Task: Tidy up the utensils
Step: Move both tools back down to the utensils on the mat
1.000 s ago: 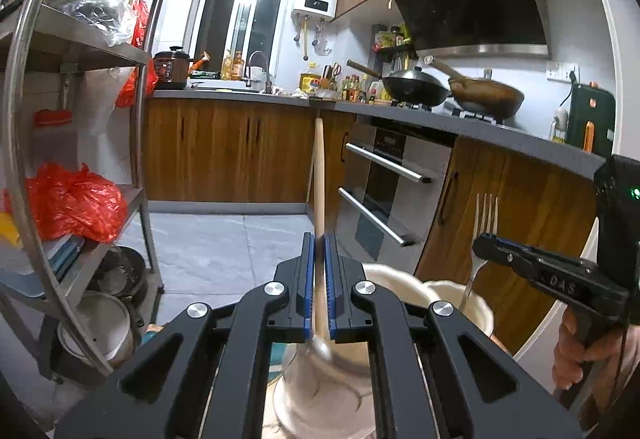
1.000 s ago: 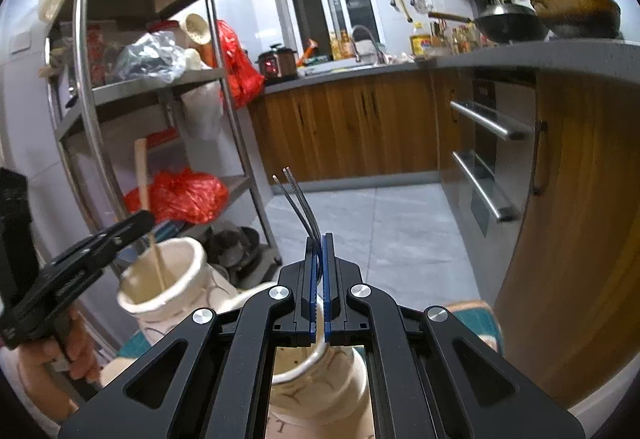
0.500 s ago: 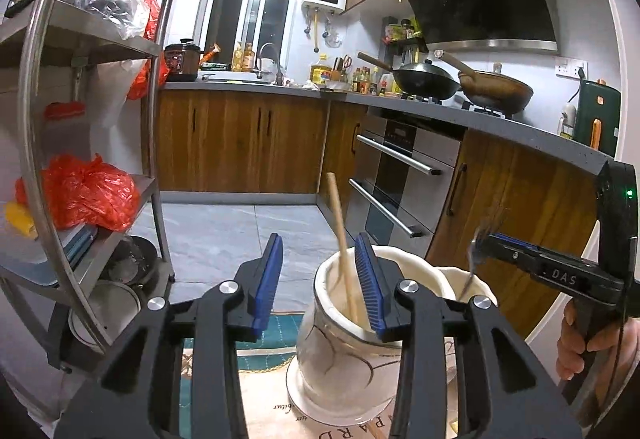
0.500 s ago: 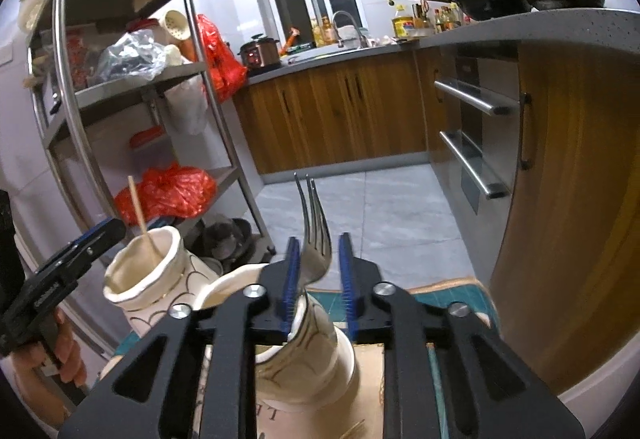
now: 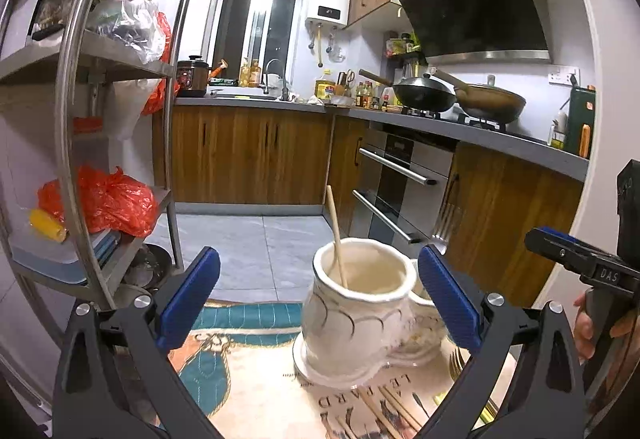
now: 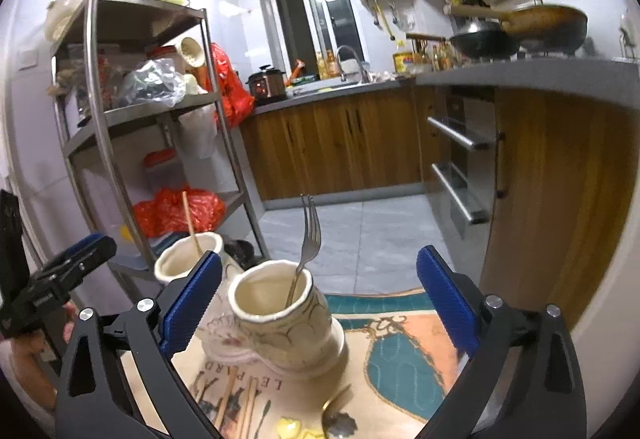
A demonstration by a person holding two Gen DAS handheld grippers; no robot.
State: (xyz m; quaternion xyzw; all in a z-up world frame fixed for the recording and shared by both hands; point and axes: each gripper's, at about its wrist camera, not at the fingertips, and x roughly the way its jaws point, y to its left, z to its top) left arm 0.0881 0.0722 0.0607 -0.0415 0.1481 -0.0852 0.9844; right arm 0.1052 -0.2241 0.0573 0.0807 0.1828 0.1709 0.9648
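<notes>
Both grippers wide apart, empty — 1 chopstick [image 5: 335,235] and 1 fork [image 6: 307,245] already potted.

Loose chopsticks [image 6: 240,405] lie on the mat below the double holder [image 6: 280,323], long axes running toward the cameras; left gripper [image 5: 320,299] looks nearer. Spoon [image 6: 336,415] lies under right gripper [image 6: 318,305].

"DAS" on right gripper [image 5: 580,259]; "LEOPARD" on cloth [image 5: 248,391].
</notes>
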